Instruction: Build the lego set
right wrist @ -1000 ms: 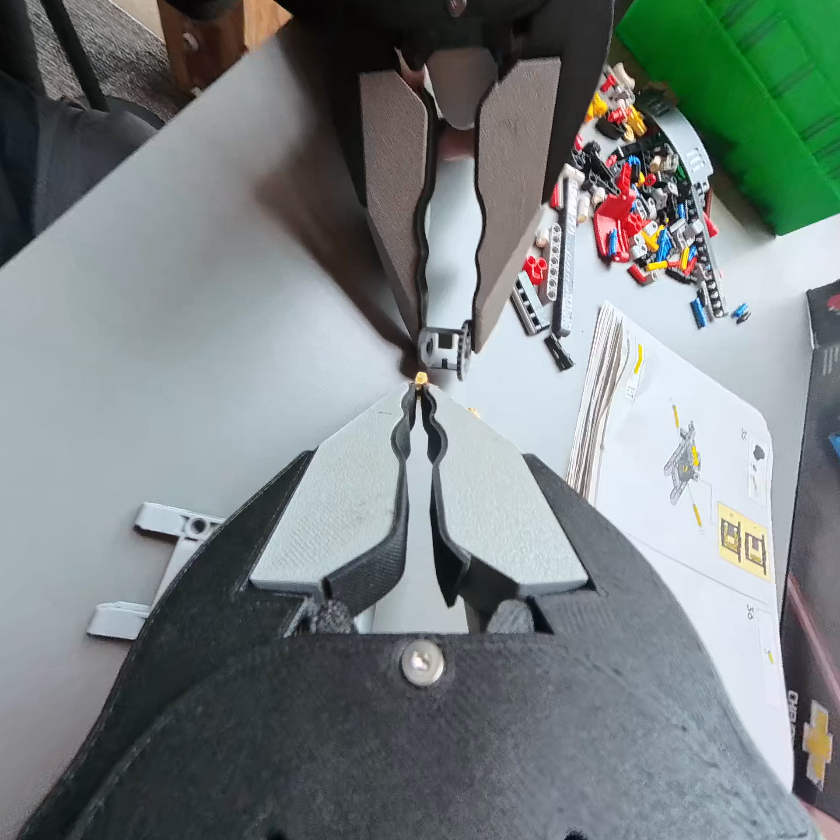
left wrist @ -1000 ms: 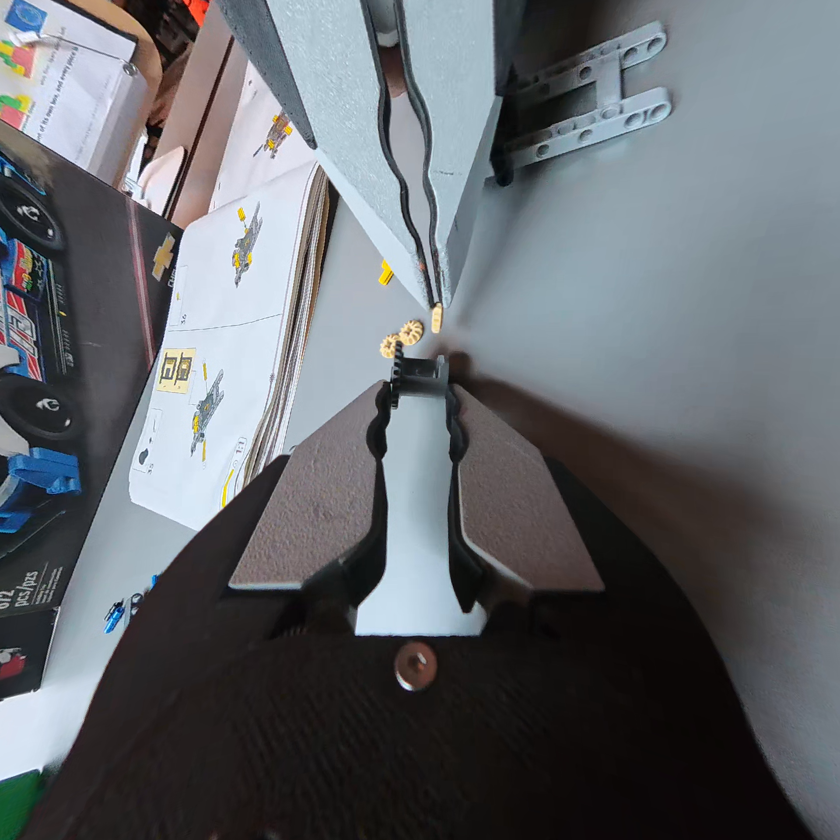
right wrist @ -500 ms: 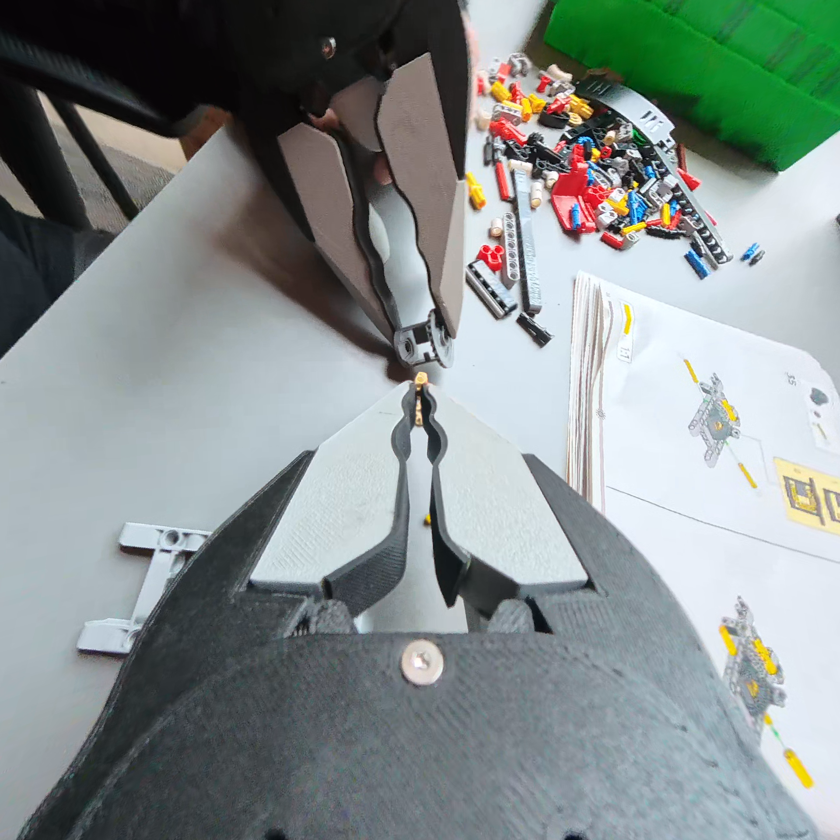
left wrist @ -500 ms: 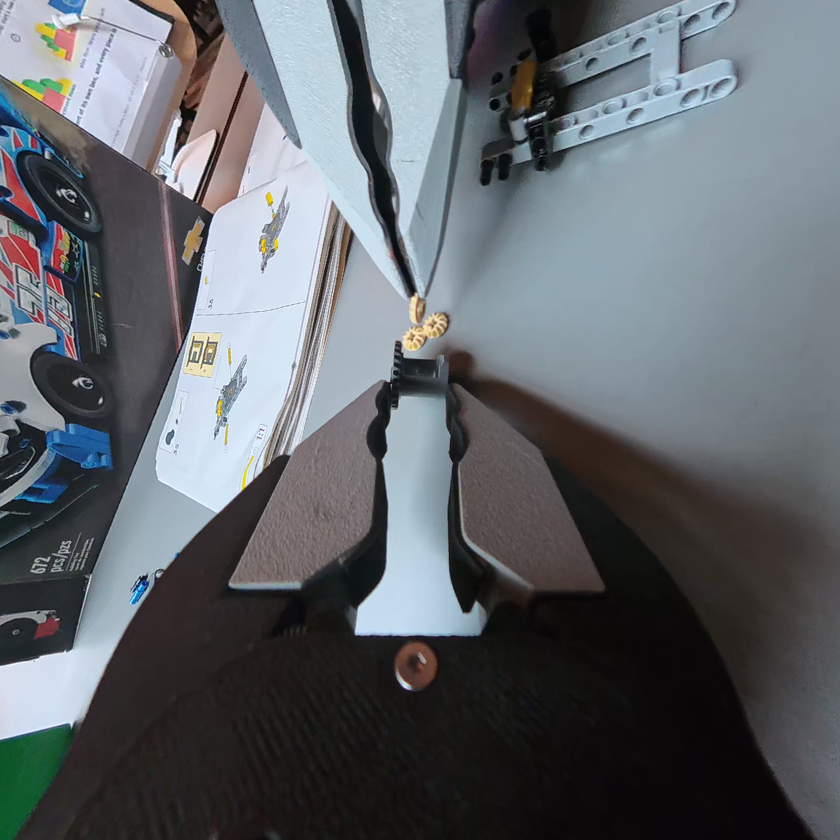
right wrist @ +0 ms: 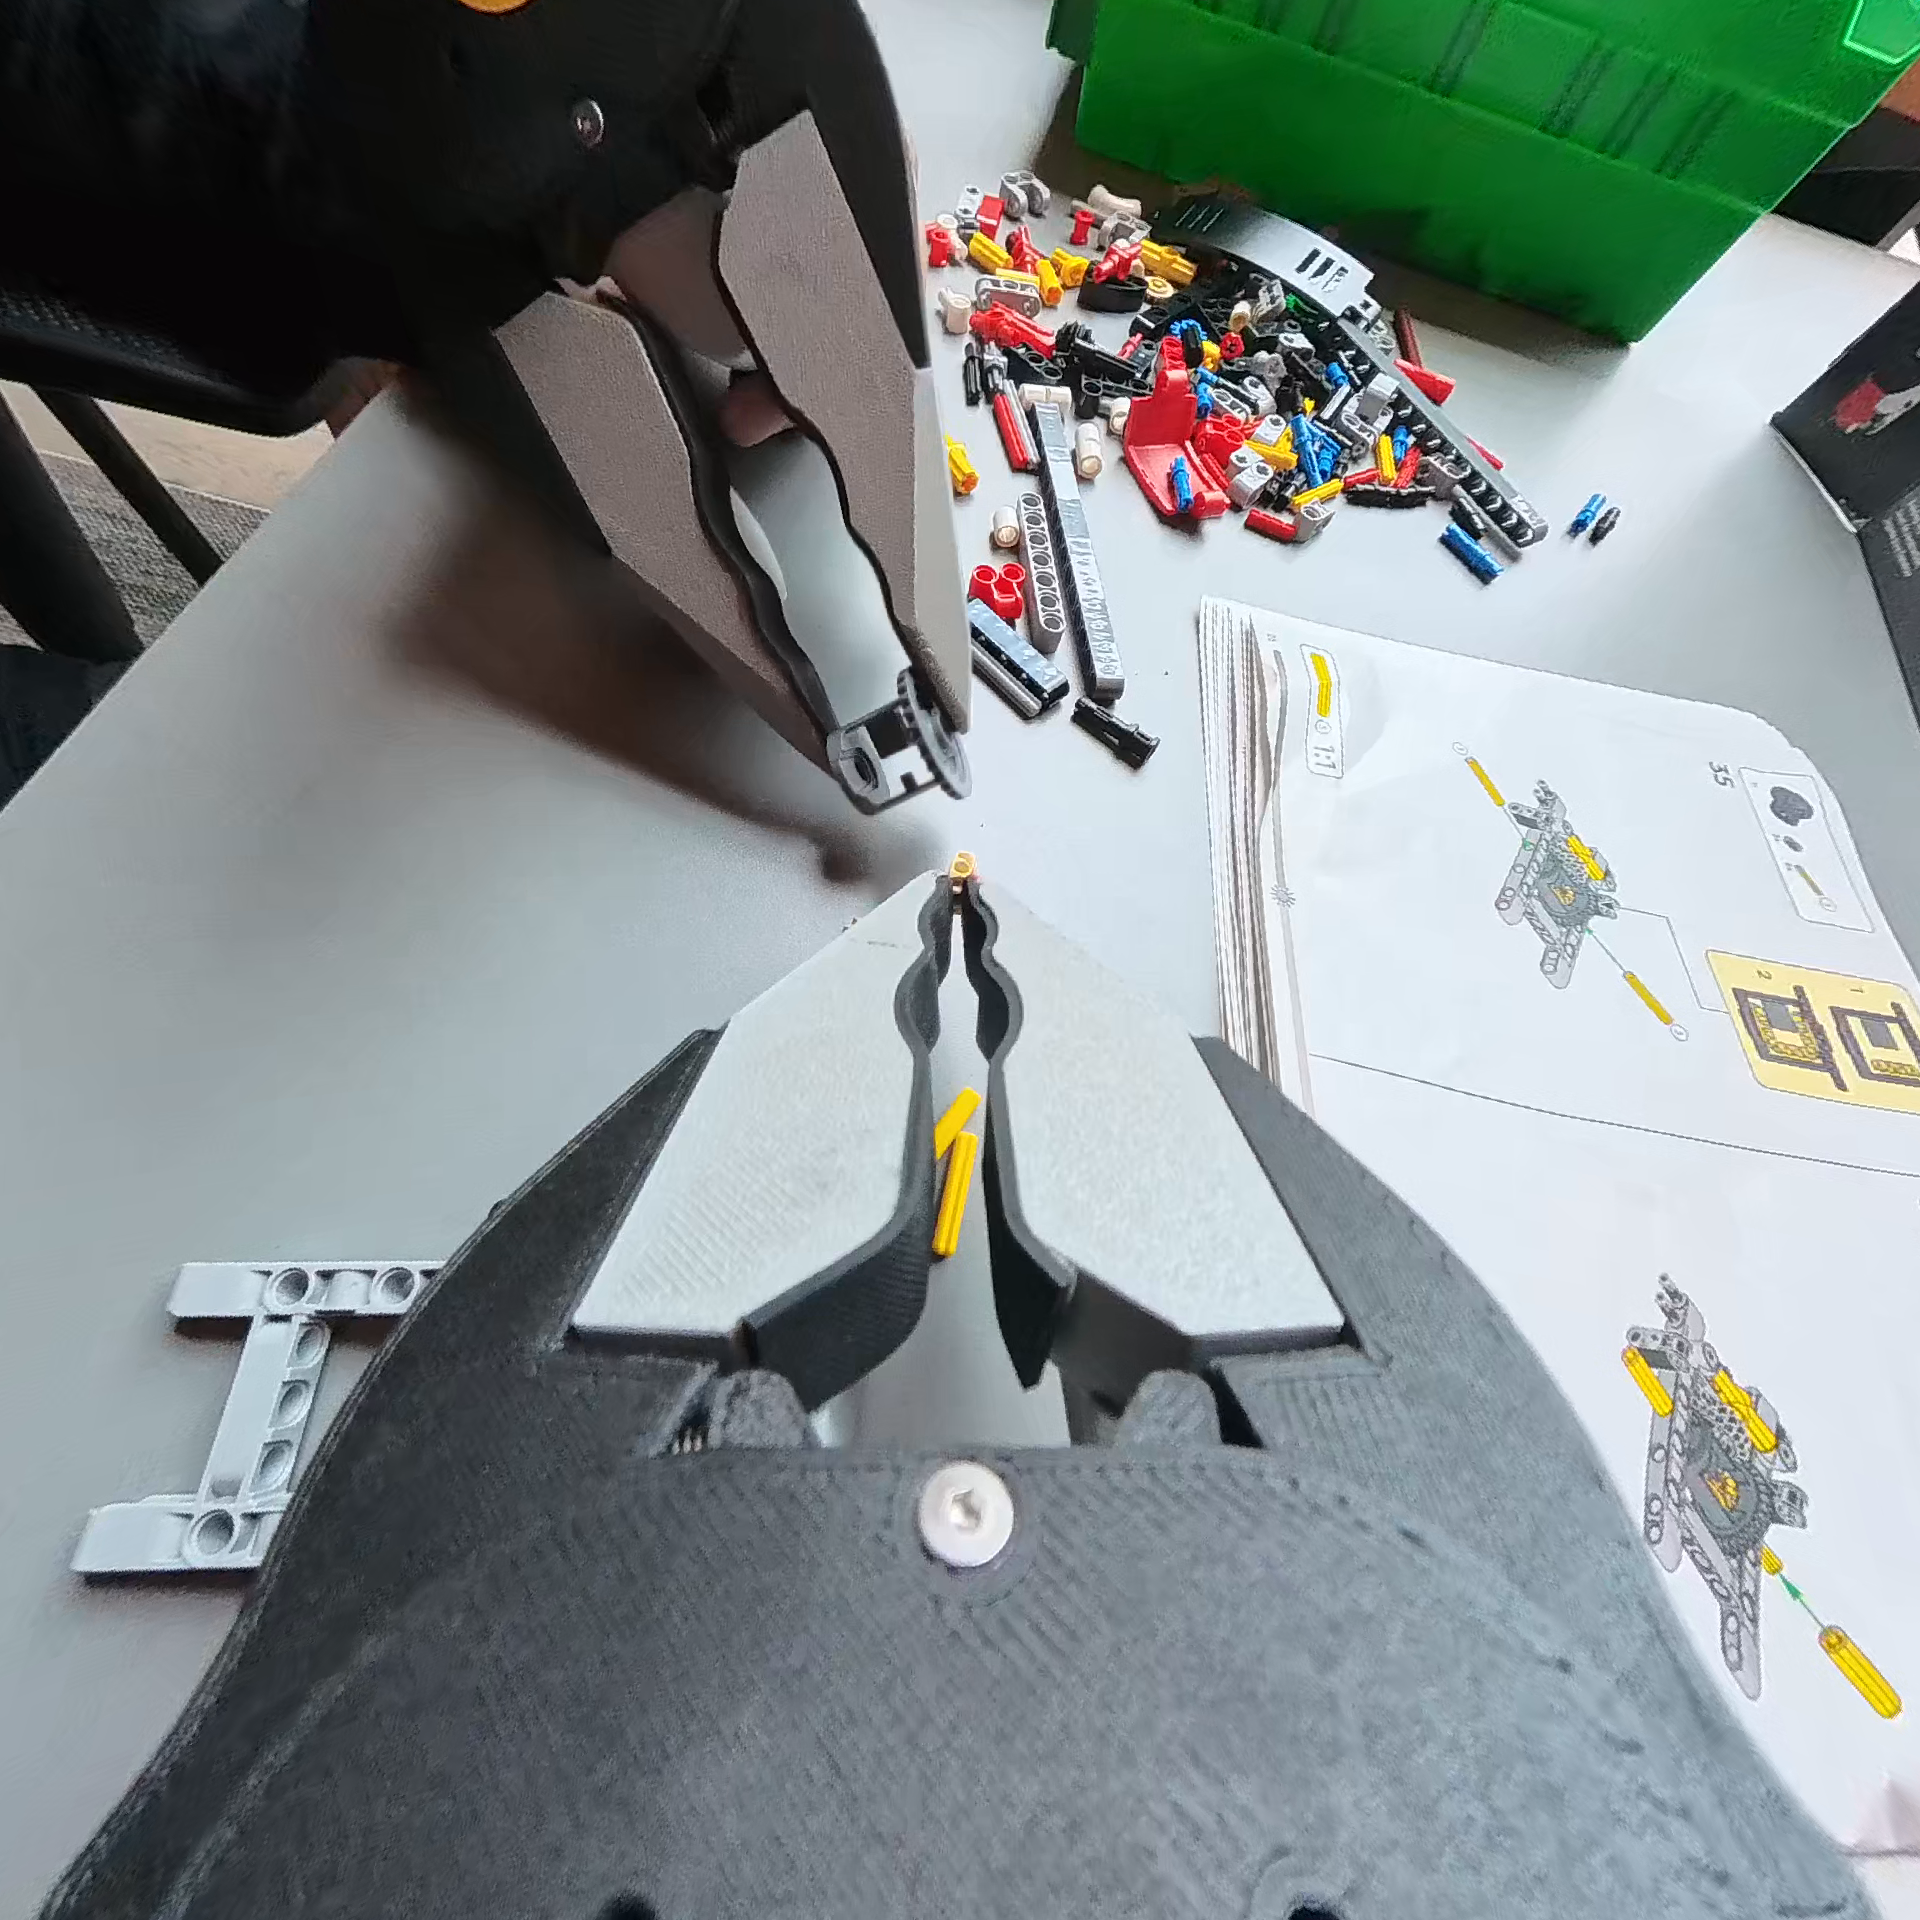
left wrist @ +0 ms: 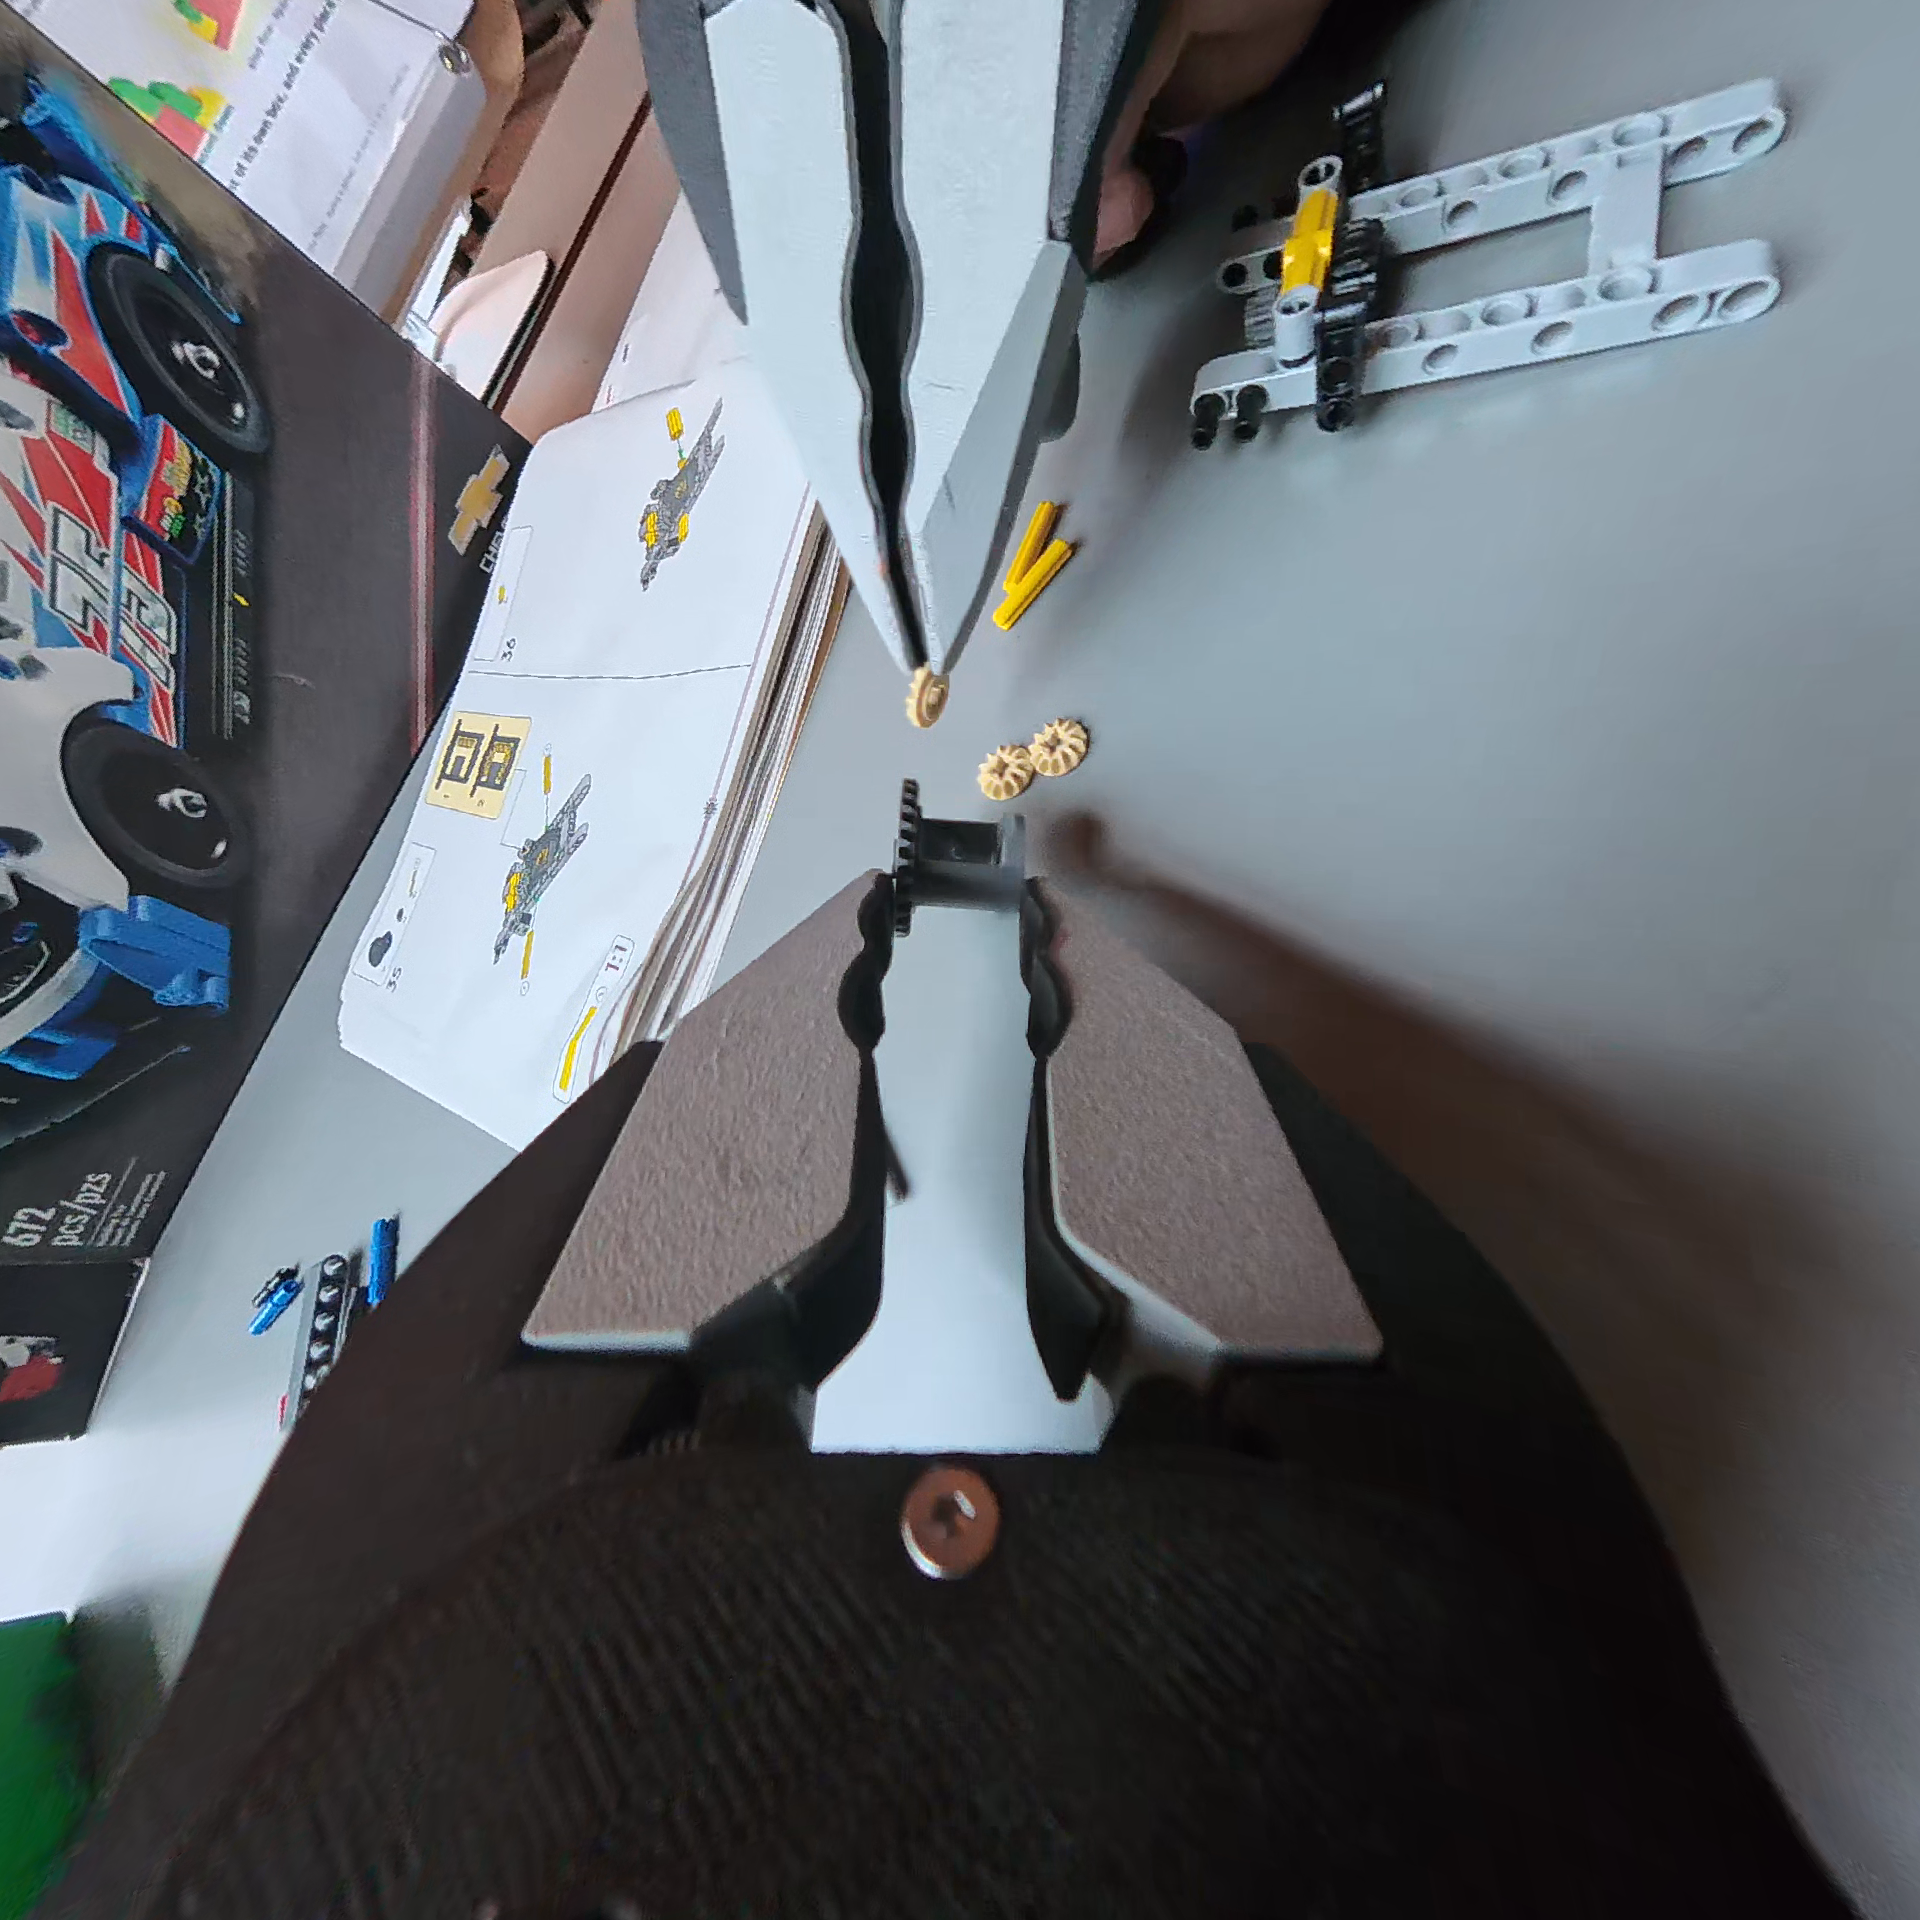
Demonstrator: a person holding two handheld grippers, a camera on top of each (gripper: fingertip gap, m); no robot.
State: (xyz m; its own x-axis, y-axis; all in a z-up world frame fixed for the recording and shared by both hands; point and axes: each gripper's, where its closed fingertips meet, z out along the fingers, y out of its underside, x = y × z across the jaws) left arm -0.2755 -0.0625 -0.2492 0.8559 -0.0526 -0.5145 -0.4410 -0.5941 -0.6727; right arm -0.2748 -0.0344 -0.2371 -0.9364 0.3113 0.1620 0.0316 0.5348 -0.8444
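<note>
My left gripper (left wrist: 956, 896) is shut on a dark grey gear housing (left wrist: 961, 857) with a black toothed ring, held above the table. My right gripper (right wrist: 961, 891) is shut on a small tan gear (right wrist: 963, 864), pinched at the very tips. In the left wrist view the right gripper (left wrist: 920, 655) comes down from the top with the tan gear (left wrist: 926, 696) just short of the housing. In the right wrist view the left gripper (right wrist: 899, 743) holds the housing (right wrist: 894, 750) up and to the left of the gear. They are apart.
Two more tan gears (left wrist: 1031, 758) and two yellow axles (left wrist: 1029, 566) lie on the grey table. A light grey frame assembly (left wrist: 1486, 270) lies beyond. An open instruction booklet (right wrist: 1558, 935), a pile of loose parts (right wrist: 1195, 416), a green bin (right wrist: 1455, 135) and the set's box (left wrist: 125, 520) surround the area. Across from one pair of fingers to the other is roughly 4 cm.
Both grippers keep their parts. The left gripper with the housing has swung from straight ahead to the upper left in the right wrist view. More of the frame and axles shows now.
</note>
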